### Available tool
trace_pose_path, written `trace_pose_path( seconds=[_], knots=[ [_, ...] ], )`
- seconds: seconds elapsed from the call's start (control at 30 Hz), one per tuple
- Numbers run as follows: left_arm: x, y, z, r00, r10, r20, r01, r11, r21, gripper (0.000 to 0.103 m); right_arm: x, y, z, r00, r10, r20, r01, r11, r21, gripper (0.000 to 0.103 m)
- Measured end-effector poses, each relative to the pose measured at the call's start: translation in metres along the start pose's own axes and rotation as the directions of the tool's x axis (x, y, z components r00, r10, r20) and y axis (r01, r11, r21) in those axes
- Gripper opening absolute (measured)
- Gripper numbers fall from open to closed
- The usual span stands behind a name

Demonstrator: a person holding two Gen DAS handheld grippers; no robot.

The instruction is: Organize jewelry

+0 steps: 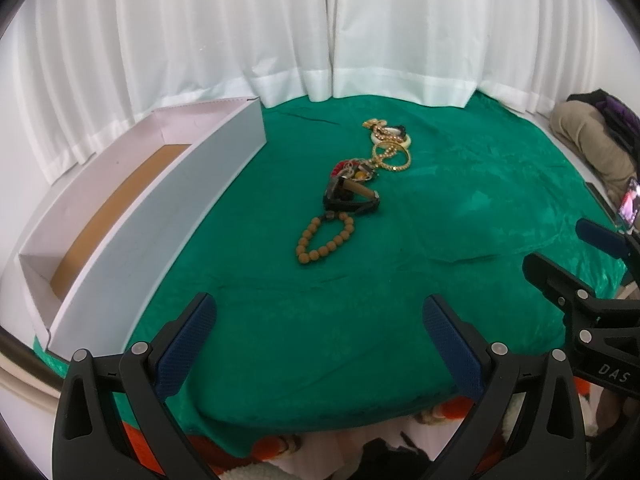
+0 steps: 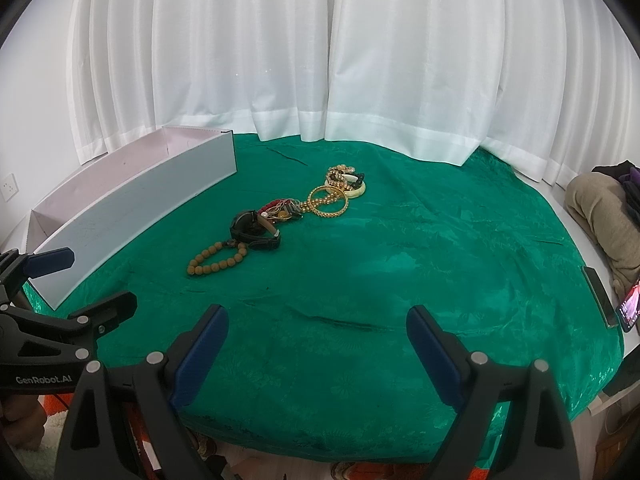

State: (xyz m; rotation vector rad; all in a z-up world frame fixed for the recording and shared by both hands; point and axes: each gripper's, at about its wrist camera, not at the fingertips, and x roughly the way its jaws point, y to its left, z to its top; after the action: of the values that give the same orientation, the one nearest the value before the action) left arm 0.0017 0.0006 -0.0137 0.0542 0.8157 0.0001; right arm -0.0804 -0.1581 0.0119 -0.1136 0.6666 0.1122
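Right in the middle of the green cloth (image 1: 460, 208) sits the jewelry, strung out in a loose line running toward the far edge: nearest is a brown beaded bracelet (image 1: 326, 239), laid flat in a ring, and touching its far side is a black watch (image 1: 352, 202) lying on its strap. Just beyond that, a tangle of small pieces (image 1: 354, 170) in red, gold and orange, then a gold bangle (image 1: 392, 156) with a gold bead chain draped through it, and at the far end a cream bangle (image 1: 390, 136) under a little heap of gold and black bits. Over along the left edge of the cloth there's a long white box (image 1: 160, 220), open on top with a brown floor showing inside, well apart from the jewelry. Now the claws: the left gripper (image 1: 320, 328) hangs above the near edge, jaws spread wide and nothing between them, and the beaded bracelet lies ahead of it, roughly on its centre line but well clear of the blue pads. The right gripper (image 2: 318, 332) is likewise gaping wide and empty over the near edge, and from its view the whole line of jewelry lies ahead and off to its left. White curtains (image 2: 320, 60) close off the far side, and a phone (image 2: 630, 310) glows at the right edge.
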Motion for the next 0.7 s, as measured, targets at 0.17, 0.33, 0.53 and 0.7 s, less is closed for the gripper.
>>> trace_pose_path(
  seconds=[0.17, 0.33, 0.53, 0.7],
  knots=[
    [-0.001, -0.005, 0.001, 1.0, -0.002, 0.006, 0.002, 1.0, 0.012, 0.103, 0.0, 0.0, 0.0, 1.0, 0.0, -0.001, 0.0, 1.0, 0.001, 0.092],
    [0.0, -0.013, 0.0, 0.999, 0.031, 0.007, -0.031, 0.998, 0.059, 0.103, 0.0, -0.001, 0.0, 1.0, 0.0, 0.0, 0.0, 1.0, 0.0, 0.092],
    [-0.001, -0.014, 0.003, 1.0, 0.015, 0.014, -0.016, 0.997, 0.079, 0.103, 0.0, -0.003, 0.0, 1.0, -0.003, 0.001, 0.003, 1.0, 0.004, 0.092],
    [0.005, -0.019, 0.003, 0.998, 0.058, 0.013, -0.06, 0.984, 0.168, 0.103, -0.002, -0.016, 0.004, 0.999, -0.029, 0.018, 0.029, 1.0, 0.005, 0.092]
  ],
)
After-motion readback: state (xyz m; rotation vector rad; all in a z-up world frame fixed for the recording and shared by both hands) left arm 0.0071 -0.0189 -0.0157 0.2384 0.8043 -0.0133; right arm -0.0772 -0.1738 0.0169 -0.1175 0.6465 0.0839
